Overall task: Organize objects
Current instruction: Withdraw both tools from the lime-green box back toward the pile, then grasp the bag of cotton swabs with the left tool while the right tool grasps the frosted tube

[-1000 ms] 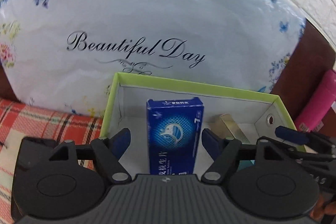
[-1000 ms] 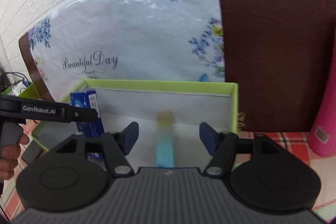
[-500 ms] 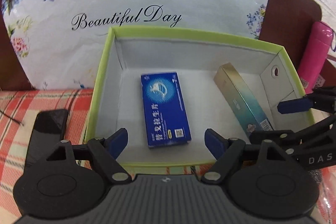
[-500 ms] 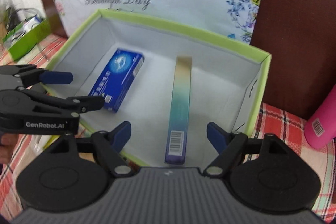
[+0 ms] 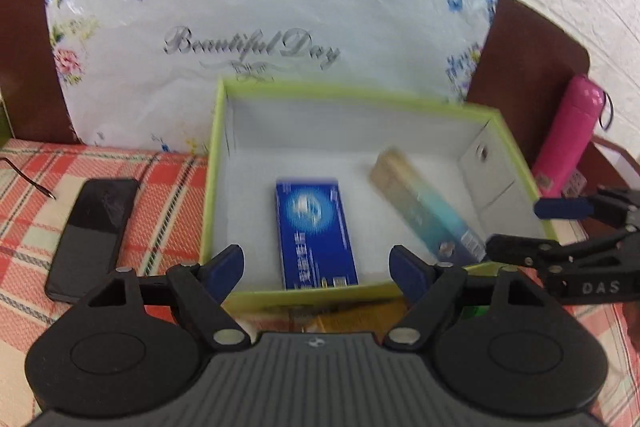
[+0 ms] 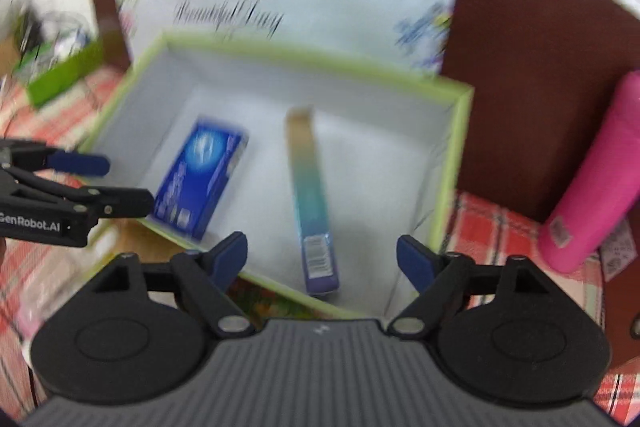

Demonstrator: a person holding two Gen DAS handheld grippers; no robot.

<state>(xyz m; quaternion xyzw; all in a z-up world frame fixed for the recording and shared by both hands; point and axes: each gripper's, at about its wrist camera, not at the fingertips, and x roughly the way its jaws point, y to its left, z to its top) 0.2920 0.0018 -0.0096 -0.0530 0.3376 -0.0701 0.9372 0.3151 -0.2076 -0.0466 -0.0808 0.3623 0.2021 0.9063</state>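
Observation:
A green-rimmed white box stands on the checked cloth. Flat on its floor lie a blue carton and a long gold-to-teal carton. My left gripper hangs open just in front of the box's near rim, nothing between its fingers. My right gripper is over the near right part of the box; its jaws are opening and the slim carton lies below them, untouched. Each gripper shows at the edge of the other's view: right gripper, left gripper.
A black phone lies on the cloth left of the box. A pink bottle stands at the right by a brown headboard. A flowered pillow leans behind the box. A green box sits far left.
Both grippers have drawn back from the box, so more of it shows. The blue carton went from upright to lying flat, and the slim carton now rests on the box floor. The right jaws widened.

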